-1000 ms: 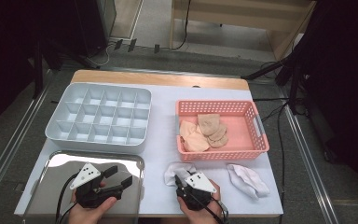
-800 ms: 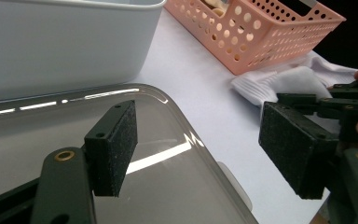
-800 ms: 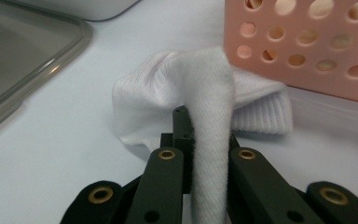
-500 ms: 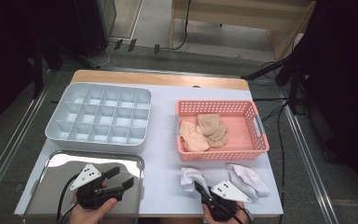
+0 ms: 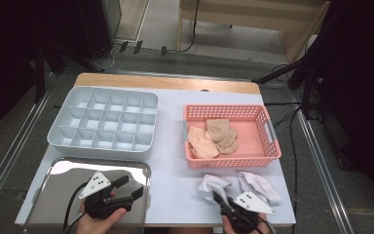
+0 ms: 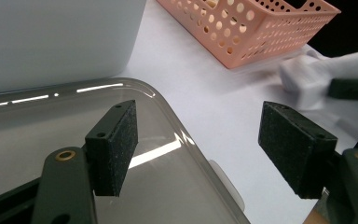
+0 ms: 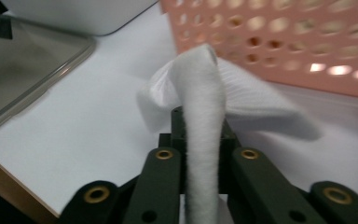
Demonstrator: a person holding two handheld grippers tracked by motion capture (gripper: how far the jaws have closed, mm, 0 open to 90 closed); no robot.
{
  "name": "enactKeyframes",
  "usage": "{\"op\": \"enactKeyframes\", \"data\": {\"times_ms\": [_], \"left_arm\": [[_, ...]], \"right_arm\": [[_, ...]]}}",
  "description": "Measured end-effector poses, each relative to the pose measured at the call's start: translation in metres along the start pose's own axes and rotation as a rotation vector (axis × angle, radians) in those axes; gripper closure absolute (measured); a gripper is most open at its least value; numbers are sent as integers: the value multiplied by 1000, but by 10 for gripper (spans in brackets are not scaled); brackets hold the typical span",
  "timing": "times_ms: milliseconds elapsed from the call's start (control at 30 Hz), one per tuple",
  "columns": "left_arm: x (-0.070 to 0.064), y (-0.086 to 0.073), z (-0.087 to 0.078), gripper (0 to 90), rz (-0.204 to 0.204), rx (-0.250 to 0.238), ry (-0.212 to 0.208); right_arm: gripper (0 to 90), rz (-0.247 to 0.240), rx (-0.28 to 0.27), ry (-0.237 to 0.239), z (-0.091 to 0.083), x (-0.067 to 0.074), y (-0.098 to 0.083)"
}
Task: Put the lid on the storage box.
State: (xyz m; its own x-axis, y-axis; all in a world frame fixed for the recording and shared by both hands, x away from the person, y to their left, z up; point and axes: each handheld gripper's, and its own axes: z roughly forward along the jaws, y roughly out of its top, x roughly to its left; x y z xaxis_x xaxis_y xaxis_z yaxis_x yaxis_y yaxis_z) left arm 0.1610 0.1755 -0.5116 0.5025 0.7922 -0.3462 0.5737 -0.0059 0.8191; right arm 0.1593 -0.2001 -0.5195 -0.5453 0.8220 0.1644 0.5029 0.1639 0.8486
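A white sock (image 5: 212, 185) lies bunched near the table's front edge, and a fold of the white sock (image 7: 200, 88) stands up pinched between the pads of my right gripper (image 7: 200, 128). That right gripper (image 5: 218, 198) has its jaws nearly together; they have just been opening a little, with the sock still between them. A second white sock (image 5: 259, 185) lies just to its right. My left gripper (image 5: 131, 185) hovers over the steel tray (image 5: 63, 170), jaws open, and in its own view the left gripper (image 6: 200, 140) has nothing between its pads.
A pink basket (image 5: 231, 161) with several tan pieces stands behind the socks. At the back left is a grey compartment box (image 5: 102, 122). The tray's rim (image 6: 168, 112) borders bare white tabletop.
My right gripper has moved to the right along the front edge, dragging the white sock with it toward the second sock. The left gripper has stayed put.
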Motion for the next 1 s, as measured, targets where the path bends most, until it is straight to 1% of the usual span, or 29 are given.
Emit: {"op": "enactKeyframes", "data": {"times_ms": [33,67,100,167,233,300,367,400,467,533,600,633,700,733,767,800,833,900,1000], "left_arm": [[0,0,0,297,0,4,8],[1,0,0,299,-4,6,17],[2,0,-1,301,-6,4,24],[4,0,-2,302,-10,0,27],[6,1,-4,304,-16,-6,29],[8,2,-4,304,-23,-8,33],[9,2,-4,304,-25,-12,37],[9,2,-4,304,-27,-12,37],[9,3,-4,305,-26,-13,35],[7,2,-4,304,-21,-11,34],[6,2,-3,304,-16,-7,33],[5,2,-2,304,-14,-6,29],[3,1,-1,305,-9,-3,29],[1,1,-1,306,-10,-3,22],[0,1,0,306,-8,-2,19],[-1,1,0,308,-6,-1,14],[-2,0,0,310,-2,-1,12],[-4,0,1,314,3,0,5],[-10,-1,5,318,6,6,-20]], "right_arm": [[721,-5,0,7,9,4,-1],[672,0,1,15,17,8,-2],[632,8,5,10,22,10,-2],[550,28,-6,2,23,11,-1],[504,40,-34,-3,14,9,1],[490,46,-56,-7,0,5,-1],[467,50,-69,-4,-14,1,-4],[454,61,-70,-15,-20,-1,-6],[424,83,-51,-46,-29,-4,-13],[398,97,-10,-76,-33,-6,-22],[412,96,32,-112,-35,-6,-28],[454,97,48,-129,-35,-6,-31],[590,101,80,-150,-33,-6,-35],[710,82,73,-165,-32,-6,-36],[779,69,82,-162,-32,-6,-35],[828,71,89,-149,-31,-6,-34],[842,86,89,-132,-30,-6,-32],[847,106,69,-112,-30,0,-26],[843,93,30,-60,-26,17,-12]]}}
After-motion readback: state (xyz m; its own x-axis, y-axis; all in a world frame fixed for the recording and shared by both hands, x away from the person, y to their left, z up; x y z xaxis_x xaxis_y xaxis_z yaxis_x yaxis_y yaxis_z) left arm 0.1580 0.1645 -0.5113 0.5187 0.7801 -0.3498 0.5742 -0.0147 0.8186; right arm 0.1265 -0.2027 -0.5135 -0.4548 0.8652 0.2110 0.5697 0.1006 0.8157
